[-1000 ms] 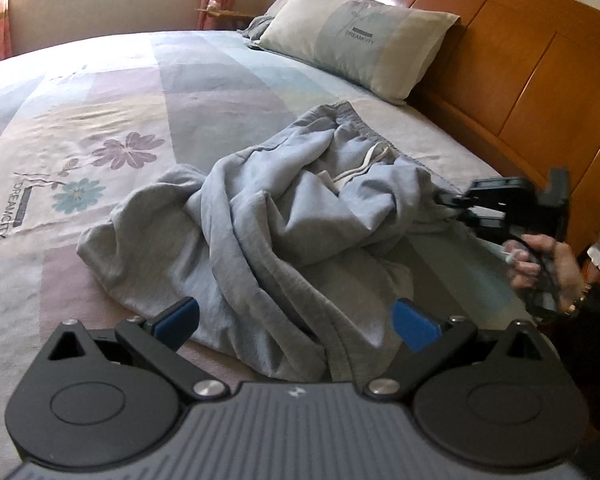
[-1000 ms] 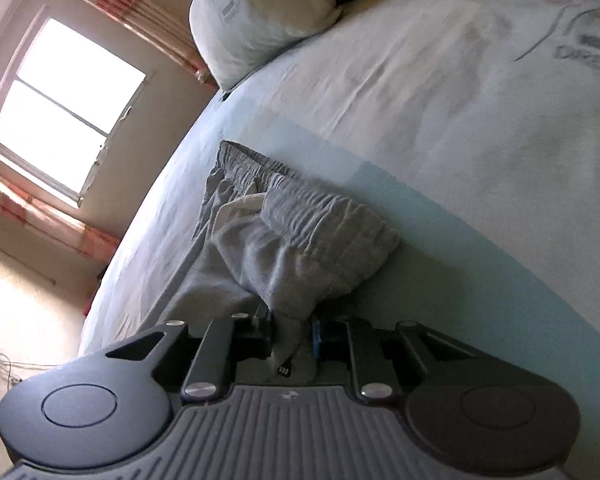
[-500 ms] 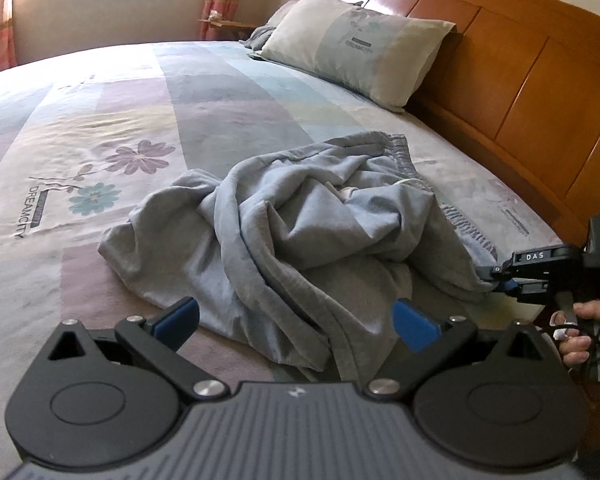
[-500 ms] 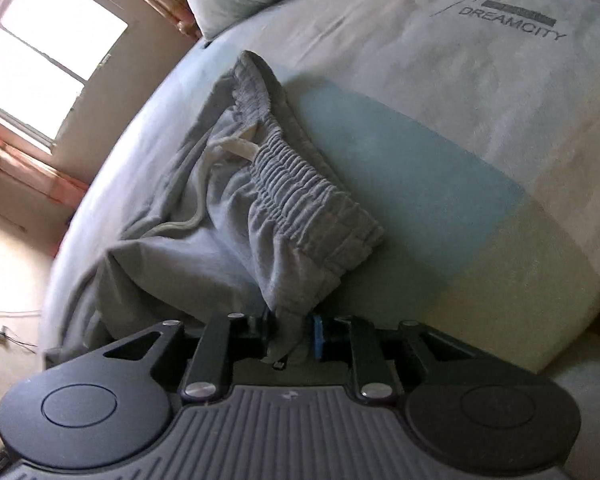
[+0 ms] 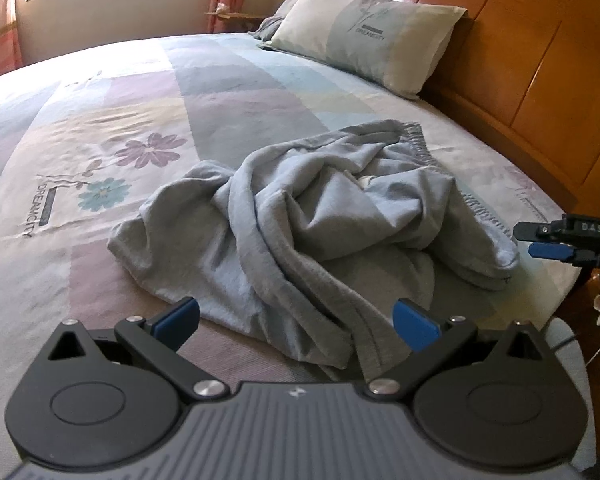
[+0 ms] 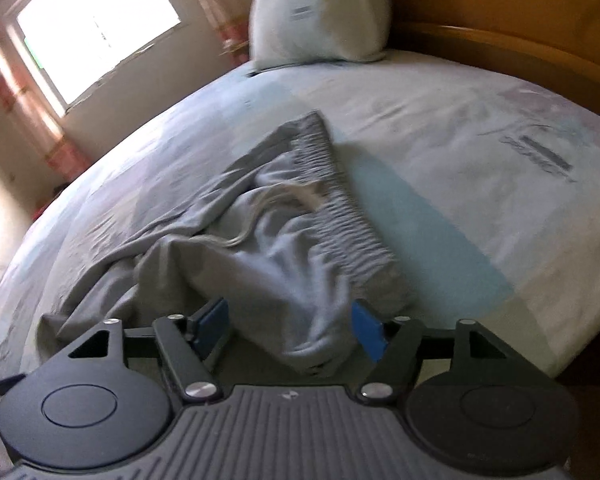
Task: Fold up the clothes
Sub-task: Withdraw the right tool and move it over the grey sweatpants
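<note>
The grey sweatpants (image 5: 324, 216) lie crumpled on the bed (image 5: 100, 128), below the pillow (image 5: 372, 32). Soft and limp, they will probably sag wherever unsupported; the ribbed waistband (image 6: 340, 200) looks the firmest hold. The left gripper (image 5: 296, 320) and the right gripper (image 6: 288, 320) both gape wide, holding nothing.

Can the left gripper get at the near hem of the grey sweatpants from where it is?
Probably yes. The left gripper is open, the sweatpants lie crumpled right ahead of its fingers, and nothing lies between.
</note>
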Demonstrator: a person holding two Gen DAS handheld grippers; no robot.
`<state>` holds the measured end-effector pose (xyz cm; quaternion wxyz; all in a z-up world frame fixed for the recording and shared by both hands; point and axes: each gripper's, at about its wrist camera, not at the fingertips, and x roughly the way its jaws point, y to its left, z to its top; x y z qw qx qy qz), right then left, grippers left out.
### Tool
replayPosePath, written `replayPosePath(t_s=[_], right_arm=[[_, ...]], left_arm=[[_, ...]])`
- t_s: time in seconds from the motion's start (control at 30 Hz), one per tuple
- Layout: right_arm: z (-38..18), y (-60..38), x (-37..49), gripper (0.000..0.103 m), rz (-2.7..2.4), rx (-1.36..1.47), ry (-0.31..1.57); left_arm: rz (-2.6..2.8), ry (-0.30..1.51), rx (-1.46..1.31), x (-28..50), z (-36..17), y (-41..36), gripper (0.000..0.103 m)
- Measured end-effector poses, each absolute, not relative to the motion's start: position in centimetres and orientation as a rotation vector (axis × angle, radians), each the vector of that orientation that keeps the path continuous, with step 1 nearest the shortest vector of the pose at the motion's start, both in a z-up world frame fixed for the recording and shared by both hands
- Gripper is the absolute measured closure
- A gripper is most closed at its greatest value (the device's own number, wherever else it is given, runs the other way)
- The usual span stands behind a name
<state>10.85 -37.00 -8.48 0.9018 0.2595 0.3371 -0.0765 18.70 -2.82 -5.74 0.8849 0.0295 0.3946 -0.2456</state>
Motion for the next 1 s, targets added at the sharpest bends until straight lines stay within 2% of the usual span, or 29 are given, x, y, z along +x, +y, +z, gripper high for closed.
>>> replayPosePath(t_s=[0.3,0.53,0.67,0.8,1.0], right_arm=[[-6.5,-28.3,14.3,0.006,0.101,0.264,0.788],[-6.9,-18.8,17.3,0.005,0.227,-0.034,0.826],[-7.7,-16.5,18.6,0.005,0.162,-0.109,0.848],[-8.0,-17.9,18.5,0.005,-0.016,-0.180,0.829],[-8.4,-23.9,17.3,0.005,-0.157,-0.066,0.855]], left_arm=[[-0.431,0.838,0.101,18.9,-6.5,-1.0,0.001],[-0.367,0.851,0.071,18.7,-7.0,2.1,0.001],[-0.368,0.843,0.055,18.4,-6.8,2.9,0.001],[-0.396,0.831,0.046,18.3,-6.6,3.1,0.001],[-0.466,0.829,0.044,18.8,-6.6,1.0,0.001]])
